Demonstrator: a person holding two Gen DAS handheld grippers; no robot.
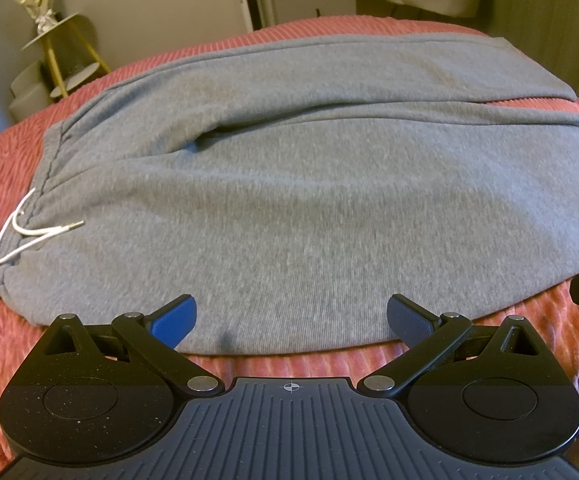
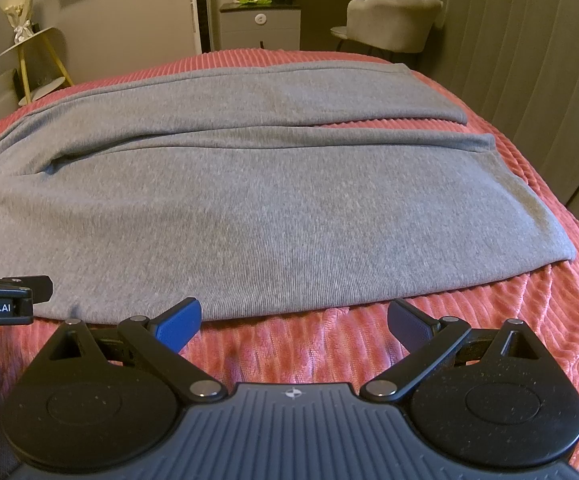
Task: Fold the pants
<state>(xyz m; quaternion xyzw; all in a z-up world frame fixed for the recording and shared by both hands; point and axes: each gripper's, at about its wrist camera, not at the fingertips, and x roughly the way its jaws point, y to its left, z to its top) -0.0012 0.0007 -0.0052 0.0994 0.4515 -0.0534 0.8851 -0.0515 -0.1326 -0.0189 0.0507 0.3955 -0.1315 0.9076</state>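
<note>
Grey sweatpants (image 1: 289, 200) lie flat on the pink ribbed bedspread (image 1: 9, 160), waistband to the left with a white drawstring (image 1: 29, 236), both legs stretching right, side by side. My left gripper (image 1: 291, 320) is open and empty, its blue pads over the near edge of the pants near the waist end. My right gripper (image 2: 293, 324) is open and empty, just in front of the near edge of the near leg (image 2: 289, 220), over the bedspread (image 2: 289, 352). The left gripper's side shows at the right wrist view's left edge (image 2: 1, 300).
Beyond the bed stand a yellow-legged side table with a bouquet (image 1: 49, 32), a grey cabinet (image 2: 261, 28), a pale shell-backed chair (image 2: 389, 20) and a curtain (image 2: 529, 60) at right. The bed edge falls away at right.
</note>
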